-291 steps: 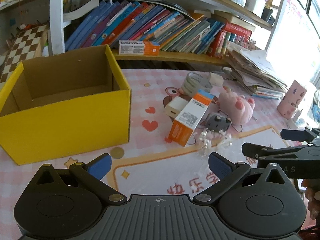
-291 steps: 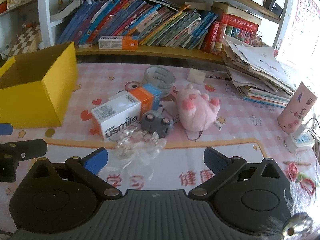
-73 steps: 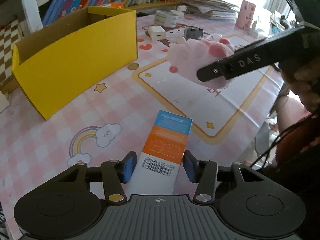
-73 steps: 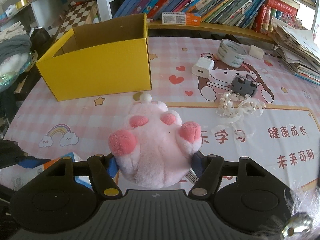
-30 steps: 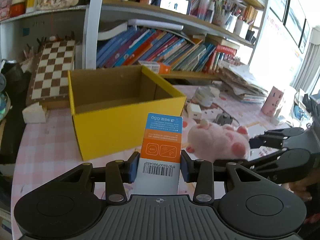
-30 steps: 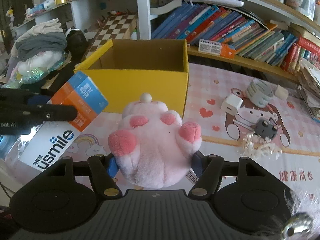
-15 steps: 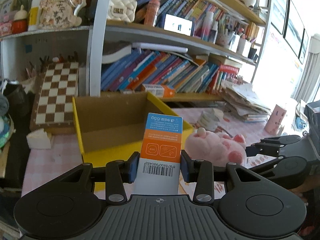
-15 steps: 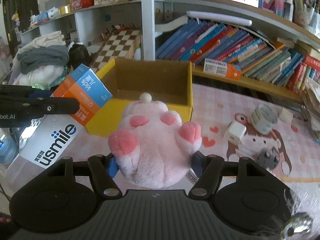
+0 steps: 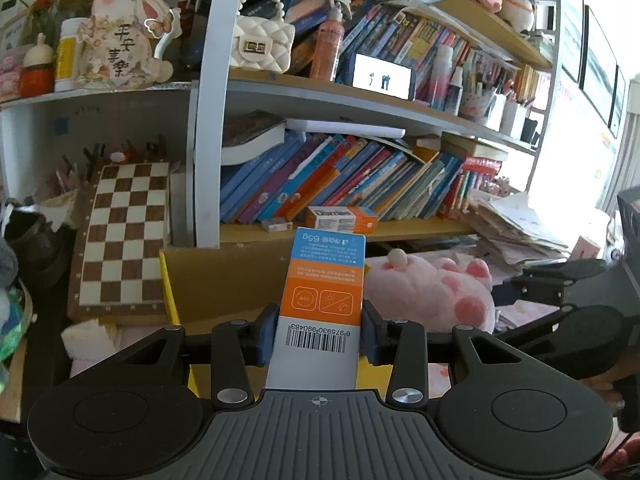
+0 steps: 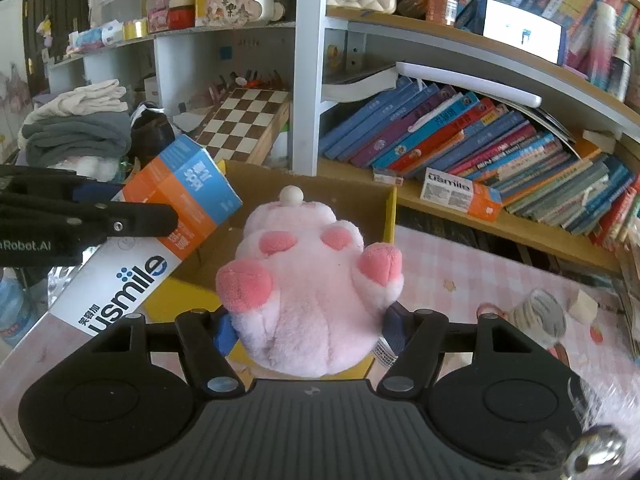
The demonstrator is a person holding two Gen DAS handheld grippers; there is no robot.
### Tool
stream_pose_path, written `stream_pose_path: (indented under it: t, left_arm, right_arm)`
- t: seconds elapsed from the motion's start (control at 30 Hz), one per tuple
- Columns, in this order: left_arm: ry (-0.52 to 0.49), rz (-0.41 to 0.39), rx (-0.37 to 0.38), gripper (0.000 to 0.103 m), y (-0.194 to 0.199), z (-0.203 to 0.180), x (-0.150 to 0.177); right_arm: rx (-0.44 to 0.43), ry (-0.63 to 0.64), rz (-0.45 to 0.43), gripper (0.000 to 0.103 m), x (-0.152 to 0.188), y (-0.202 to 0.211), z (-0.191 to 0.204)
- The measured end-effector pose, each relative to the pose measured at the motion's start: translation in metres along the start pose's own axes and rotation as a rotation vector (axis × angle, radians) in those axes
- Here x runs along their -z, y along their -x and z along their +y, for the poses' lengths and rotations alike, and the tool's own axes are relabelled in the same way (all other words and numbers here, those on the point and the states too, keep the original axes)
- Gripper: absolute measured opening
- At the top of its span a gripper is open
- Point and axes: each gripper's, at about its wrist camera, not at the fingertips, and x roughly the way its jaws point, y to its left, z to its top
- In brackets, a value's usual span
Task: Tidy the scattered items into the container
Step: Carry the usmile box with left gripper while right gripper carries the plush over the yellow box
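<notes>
My left gripper (image 9: 318, 334) is shut on an orange, blue and white usmile toothpaste box (image 9: 322, 300), held upright above the near edge of the yellow cardboard box (image 9: 224, 280). The toothpaste box also shows in the right wrist view (image 10: 160, 244), with the left gripper's finger (image 10: 120, 216) across it. My right gripper (image 10: 308, 326) is shut on a pink plush toy (image 10: 308, 280), held over the front of the yellow box (image 10: 388, 216). The plush also shows in the left wrist view (image 9: 432, 288), to the right of the toothpaste box.
A bookshelf (image 9: 360, 184) full of books stands behind the box, with a chessboard (image 9: 124, 236) leaning at its left. A tape roll (image 10: 540, 316) and a small white block (image 10: 586, 306) lie on the pink tablecloth (image 10: 460, 272) at right. Folded clothes (image 10: 76, 128) lie at far left.
Both grippers have risen and moved closer to the yellow box with their loads. The box now sits lower and nearer in both views.
</notes>
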Motion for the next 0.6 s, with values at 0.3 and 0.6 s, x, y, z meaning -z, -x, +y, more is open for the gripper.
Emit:
stream_pose_path:
  t: [0.3, 0.6]
  left_arm:
    - [-0.009, 0.014, -0.048, 0.038, -0.052, 0.024, -0.018]
    - [0.006, 0.098, -0.100, 0.038, -0.097, 0.045, -0.011]
  right_arm:
    - [-0.003, 0.069, 0.025, 0.066, -0.035, -0.062, -0.006]
    - [-0.042, 0.153, 0.158, 0.066, -0.029, -0.125, -0.001]
